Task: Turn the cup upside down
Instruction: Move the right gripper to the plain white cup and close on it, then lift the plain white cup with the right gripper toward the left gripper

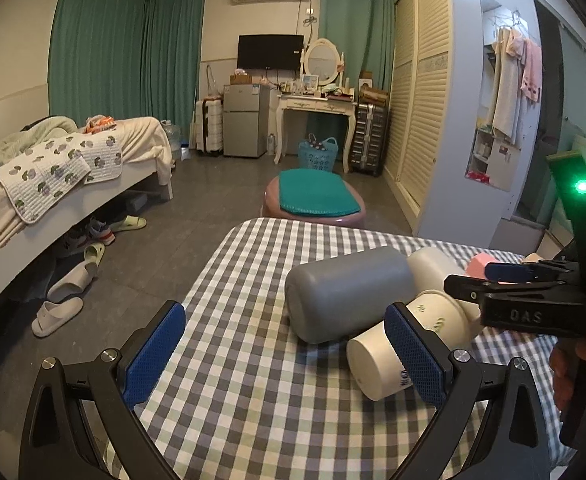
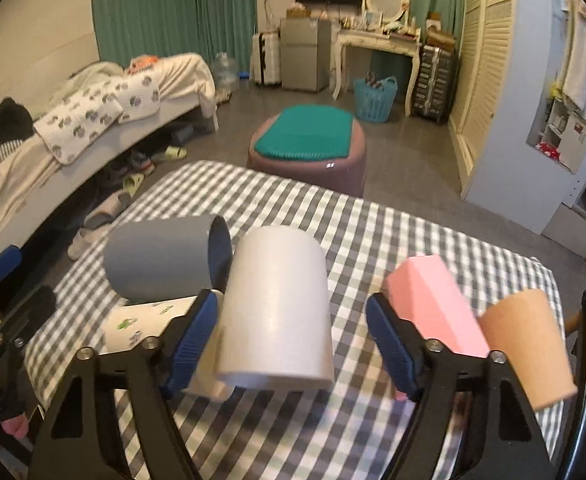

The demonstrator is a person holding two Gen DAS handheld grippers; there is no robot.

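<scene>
Right gripper point(image 2: 291, 340) spread wide around the white cup point(image 2: 277, 308) lying on the checked tablecloth point(image 2: 413, 240), left gripper point(image 1: 285, 344) also agape and empty — crowded here, so closing could knock the grey cup point(image 2: 161, 256) or pink cup point(image 2: 433, 308) rolling.

A table point(image 2: 373, 240) covered in a grey, white and pale-green checked cloth carries the things, with a grey tiled floor around it. On the cloth lie a grey cup point(image 2: 161, 258) on its side, a white mug point(image 2: 277, 304) tipped over just beside it — the two appear to touch — and a printed paper cup point(image 1: 397, 344) lying on its side against the grey one. Further to the right in the right wrist view are a pink faceted cup point(image 2: 433, 308), tilted, and a brown paper cup point(image 2: 529, 344) just beside it — whether these two rest fully on the cloth cannot be told.
</scene>
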